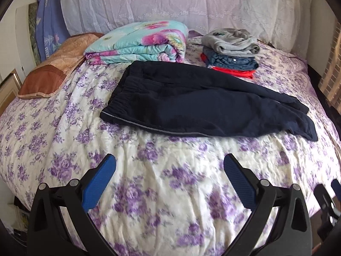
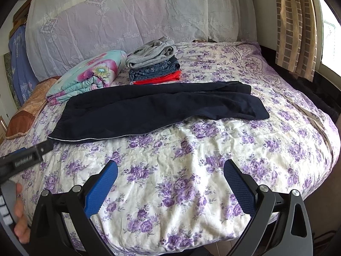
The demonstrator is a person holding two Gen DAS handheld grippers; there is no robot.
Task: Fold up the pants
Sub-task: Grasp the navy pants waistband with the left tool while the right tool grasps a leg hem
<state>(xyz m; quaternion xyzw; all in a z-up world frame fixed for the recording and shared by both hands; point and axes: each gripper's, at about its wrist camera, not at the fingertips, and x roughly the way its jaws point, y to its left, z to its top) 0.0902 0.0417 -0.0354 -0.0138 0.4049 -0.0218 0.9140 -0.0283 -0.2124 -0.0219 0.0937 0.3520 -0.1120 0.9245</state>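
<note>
Dark navy pants (image 1: 191, 106) lie across the bed, folded lengthwise, waistband at the left and leg ends at the right. They also show in the right wrist view (image 2: 153, 108). My left gripper (image 1: 169, 168) is open and empty, hovering over the bedspread in front of the pants. My right gripper (image 2: 170, 170) is open and empty, also in front of the pants, nearer the bed's front edge. Part of the left gripper (image 2: 23, 160) shows at the left of the right wrist view.
A purple floral bedspread (image 1: 159, 192) covers the bed. A folded floral quilt (image 1: 138, 42) and a stack of folded clothes (image 1: 231, 51) sit behind the pants. A brown pillow (image 1: 53, 68) lies at the left. A curtain (image 2: 296, 25) hangs at the right.
</note>
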